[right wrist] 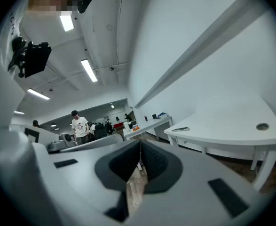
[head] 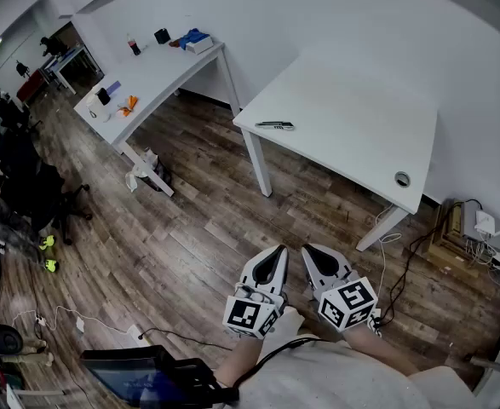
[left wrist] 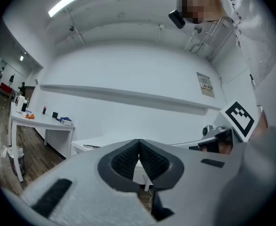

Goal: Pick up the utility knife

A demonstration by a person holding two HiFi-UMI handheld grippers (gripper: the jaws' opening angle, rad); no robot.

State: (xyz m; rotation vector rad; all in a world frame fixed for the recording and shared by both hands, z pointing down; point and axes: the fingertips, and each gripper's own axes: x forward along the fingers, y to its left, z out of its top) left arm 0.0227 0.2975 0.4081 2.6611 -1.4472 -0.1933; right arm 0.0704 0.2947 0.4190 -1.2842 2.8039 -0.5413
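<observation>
The utility knife (head: 275,125) lies flat near the left corner of the white table (head: 352,118), far ahead of both grippers. It also shows as a small dark bar in the left gripper view (left wrist: 91,146) and the right gripper view (right wrist: 181,129). My left gripper (head: 278,250) and right gripper (head: 308,250) are held side by side over the wooden floor, close to my body and well short of the table. In both gripper views the left gripper (left wrist: 138,142) and the right gripper (right wrist: 140,142) have their ribbed pads pressed together with nothing between them.
A round cable hole (head: 402,178) sits at the table's near right corner. A second white table (head: 160,75) with small items stands at the back left. Cables and a power strip (head: 479,228) lie by the right wall. Office chairs (head: 28,186) stand left. A person (right wrist: 80,126) stands far off.
</observation>
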